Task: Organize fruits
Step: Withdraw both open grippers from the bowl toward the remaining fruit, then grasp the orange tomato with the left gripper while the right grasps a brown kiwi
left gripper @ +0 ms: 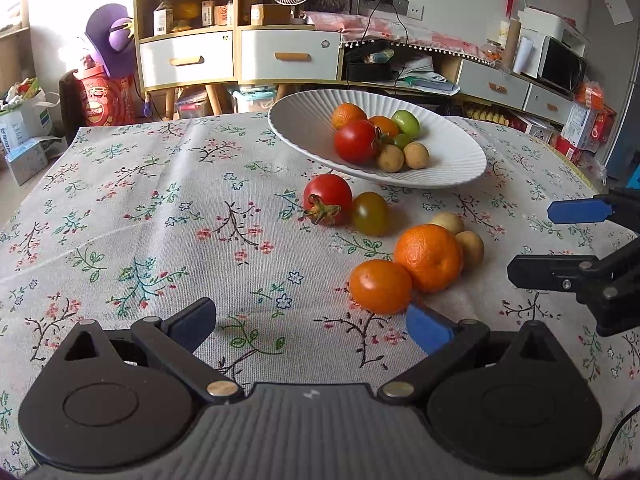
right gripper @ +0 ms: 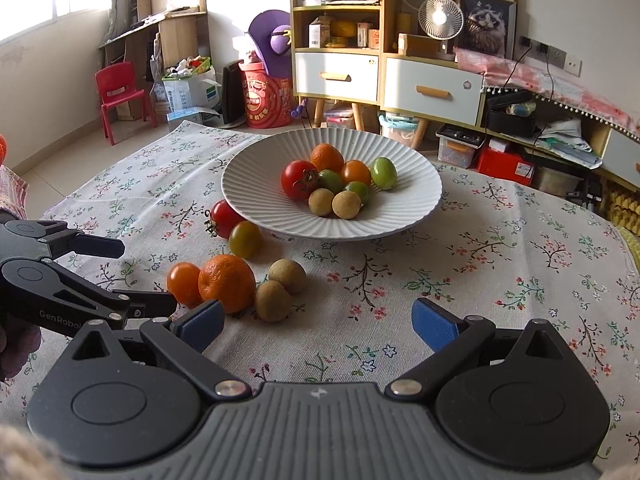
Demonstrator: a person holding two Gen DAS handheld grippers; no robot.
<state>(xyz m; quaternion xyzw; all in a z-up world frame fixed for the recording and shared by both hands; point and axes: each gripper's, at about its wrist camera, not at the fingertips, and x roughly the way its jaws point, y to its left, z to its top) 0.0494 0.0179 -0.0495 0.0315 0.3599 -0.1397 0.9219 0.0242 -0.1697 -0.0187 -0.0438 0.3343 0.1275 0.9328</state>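
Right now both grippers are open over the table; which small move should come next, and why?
Probably ease the left gripper forward and to its right until the small orange tomato sits between its open jaws. That fruit lies nearest, just beside the blue pad, still on the tablecloth, while the white bowl already holds others. The right gripper is also open and holds nothing.

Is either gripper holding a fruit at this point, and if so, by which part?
Nothing is held. The left gripper and the right gripper both stand open over the tablecloth, with no fruit between the pads.
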